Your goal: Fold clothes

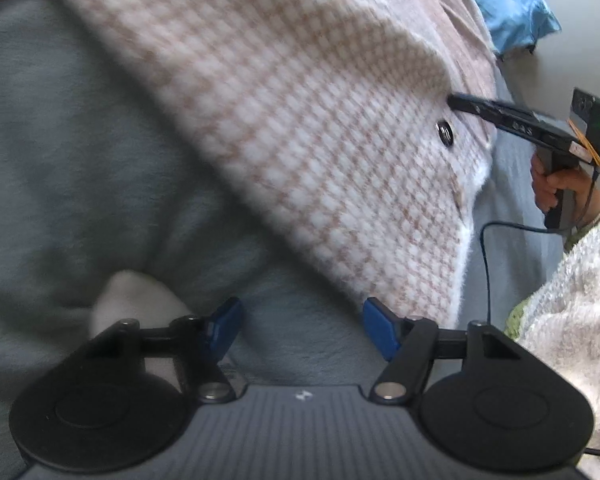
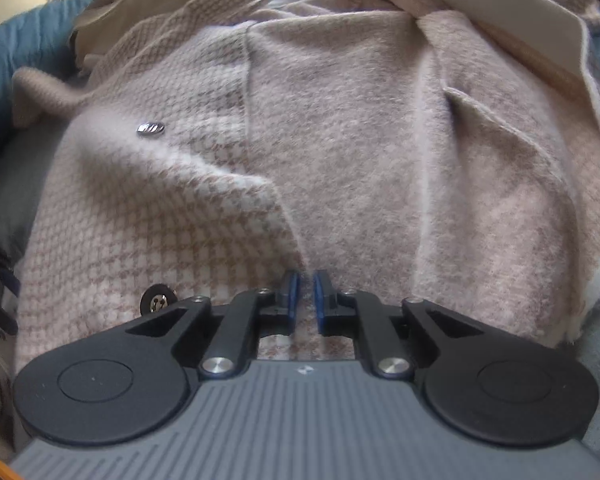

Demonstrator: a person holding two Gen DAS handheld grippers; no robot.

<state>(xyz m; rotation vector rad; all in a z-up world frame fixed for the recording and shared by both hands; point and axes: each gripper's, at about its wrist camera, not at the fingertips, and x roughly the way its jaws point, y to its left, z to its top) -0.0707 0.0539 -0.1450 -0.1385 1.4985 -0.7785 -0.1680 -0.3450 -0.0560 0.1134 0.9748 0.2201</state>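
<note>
A pink-and-white houndstooth coat lies spread over a grey-blue bed cover, with a dark button near its front edge. My left gripper is open above the bed cover, its right pad beside the coat's lower corner and nothing between the pads. In the right wrist view the coat fills the frame, showing two buttons. My right gripper hovers at the coat's near hem, its blue pads a narrow gap apart with no cloth pinched. From the left wrist view its tip touches the coat's edge.
A bright blue cloth lies beyond the coat at the far right. A white cloth pokes out by my left finger. A hand in a fluffy white sleeve holds the right gripper, trailing a black cable. Blue bedding borders the coat's left.
</note>
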